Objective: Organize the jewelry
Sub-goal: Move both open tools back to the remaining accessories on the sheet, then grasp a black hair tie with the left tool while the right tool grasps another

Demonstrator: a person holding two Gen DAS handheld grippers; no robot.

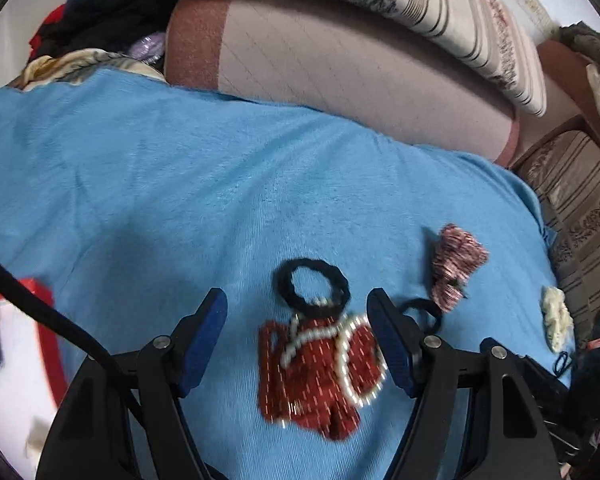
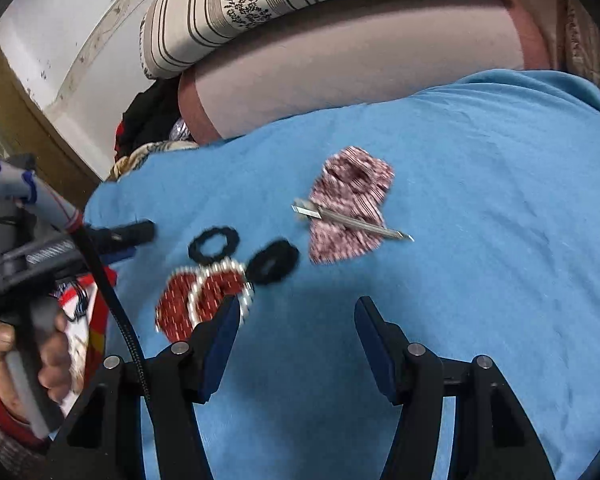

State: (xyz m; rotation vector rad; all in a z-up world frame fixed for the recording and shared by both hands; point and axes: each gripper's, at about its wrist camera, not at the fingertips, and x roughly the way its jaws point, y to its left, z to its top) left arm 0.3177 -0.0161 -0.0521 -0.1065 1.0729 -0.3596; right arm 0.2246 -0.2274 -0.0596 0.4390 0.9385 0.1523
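Two grippers: left gripper (image 1: 296, 322) wide over red beaded bow (image 1: 320, 372); right gripper (image 2: 296, 328) wide, empty
Lower centre: black hair tie (image 1: 313, 285) on blue cloth (image 1: 180, 184)

Each tool has a black frame with two angled arms, silver round screws at the pivots, and dark blue ribbed pads on its fingers (image 1: 204, 336). A black cable (image 2: 116, 312) trails past the left tool (image 1: 296, 320). The hand (image 2: 24, 364) gripping its grey handle wears a red cuff at the wrist.
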